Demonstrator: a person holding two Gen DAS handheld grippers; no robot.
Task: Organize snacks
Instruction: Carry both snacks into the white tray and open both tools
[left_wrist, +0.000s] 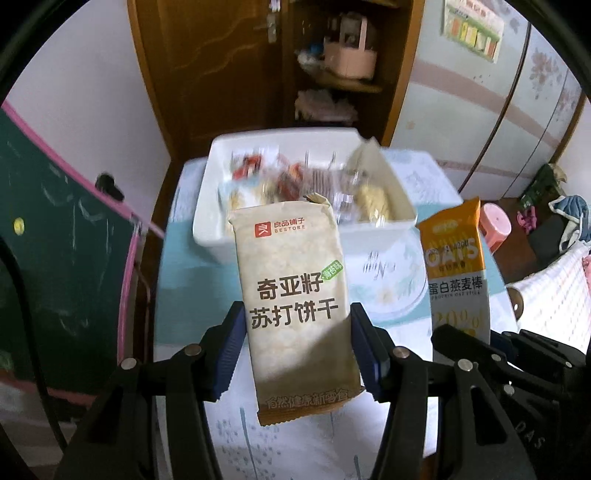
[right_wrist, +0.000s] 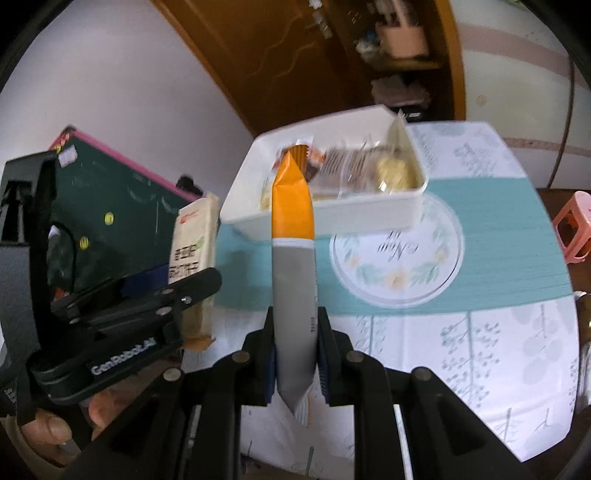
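Note:
My left gripper (left_wrist: 297, 343) is shut on a beige soda cracker packet (left_wrist: 295, 295), held upright above the table with both blue pads on its sides. My right gripper (right_wrist: 295, 354) is shut edge-on around an orange and grey oat bar packet (right_wrist: 293, 266). That oat bar packet (left_wrist: 456, 266) also shows at the right of the left wrist view, and the cracker packet (right_wrist: 194, 251) at the left of the right wrist view. Beyond both packets a white bin (left_wrist: 306, 236) (right_wrist: 332, 214) holds several wrapped snacks.
The round table (right_wrist: 498, 258) wears a teal and white floral cloth. A green chalkboard with a pink frame (left_wrist: 55, 236) leans at the left. Behind the bin stands a wooden cabinet (left_wrist: 221, 62). A pink stool (left_wrist: 495, 225) sits on the floor at the right.

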